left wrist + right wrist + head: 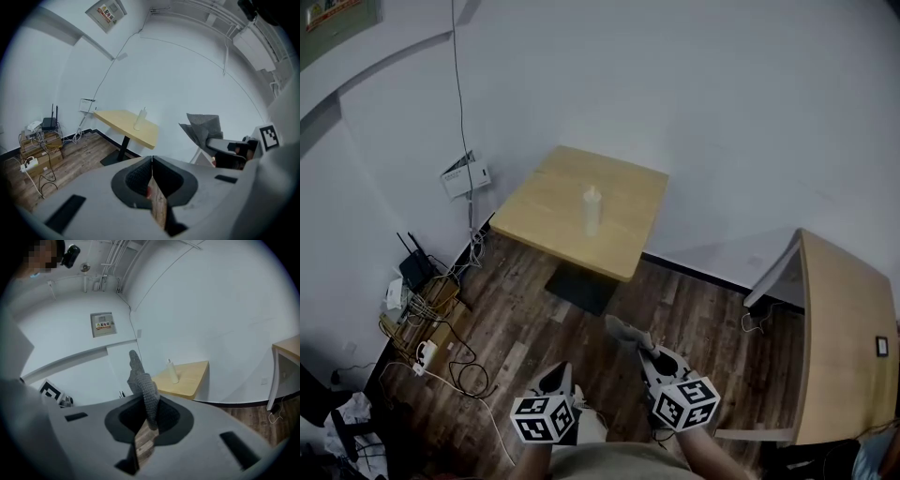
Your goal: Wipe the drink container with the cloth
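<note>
A white drink bottle [592,211] stands upright near the middle of a small wooden table [544,202], well ahead of both grippers. The bottle [139,119] and table are small and distant in the left gripper view, and the bottle [173,371] looks the same in the right gripper view. My left gripper [559,374] is low in the head view, its jaws pressed together with nothing between them [152,165]. My right gripper [643,352] is shut on a grey knitted cloth [143,383], which sticks up past the jaws [623,330]. The cloth [205,129] also shows from the left gripper.
A second wooden table [844,347] stands at the right. A router [415,269], boxes and tangled cables [441,361] lie on the dark plank floor by the left wall. White walls meet behind the small table, whose black base [578,287] sits on the floor.
</note>
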The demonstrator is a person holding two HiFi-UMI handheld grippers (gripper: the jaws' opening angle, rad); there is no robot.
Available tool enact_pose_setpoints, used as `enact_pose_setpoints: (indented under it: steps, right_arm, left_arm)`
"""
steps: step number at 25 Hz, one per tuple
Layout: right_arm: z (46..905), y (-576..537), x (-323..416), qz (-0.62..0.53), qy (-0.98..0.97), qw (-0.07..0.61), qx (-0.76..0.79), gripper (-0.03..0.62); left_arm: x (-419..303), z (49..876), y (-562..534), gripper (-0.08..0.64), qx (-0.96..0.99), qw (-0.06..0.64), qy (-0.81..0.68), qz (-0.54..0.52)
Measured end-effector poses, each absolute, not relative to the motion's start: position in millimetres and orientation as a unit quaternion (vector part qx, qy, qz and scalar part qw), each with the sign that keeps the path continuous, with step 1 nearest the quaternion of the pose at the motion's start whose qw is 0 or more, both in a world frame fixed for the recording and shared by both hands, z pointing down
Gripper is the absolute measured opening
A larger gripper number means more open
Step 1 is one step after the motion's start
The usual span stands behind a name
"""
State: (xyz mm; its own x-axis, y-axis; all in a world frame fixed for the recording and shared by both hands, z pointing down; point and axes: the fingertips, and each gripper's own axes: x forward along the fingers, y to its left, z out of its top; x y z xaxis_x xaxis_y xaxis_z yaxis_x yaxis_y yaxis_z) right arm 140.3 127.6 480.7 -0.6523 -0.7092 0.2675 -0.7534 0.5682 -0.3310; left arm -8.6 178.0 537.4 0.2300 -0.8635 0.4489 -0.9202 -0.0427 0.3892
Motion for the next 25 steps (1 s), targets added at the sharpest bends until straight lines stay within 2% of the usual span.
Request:
enact_pose_setpoints:
  steps: [25]
  right_arm:
    - [473, -54, 34, 0.198, -0.862, 0.055, 0.463, 0.018]
  left_arm:
    - [-120, 532, -18, 0.003, 0.753, 0.309, -0.578, 0.056]
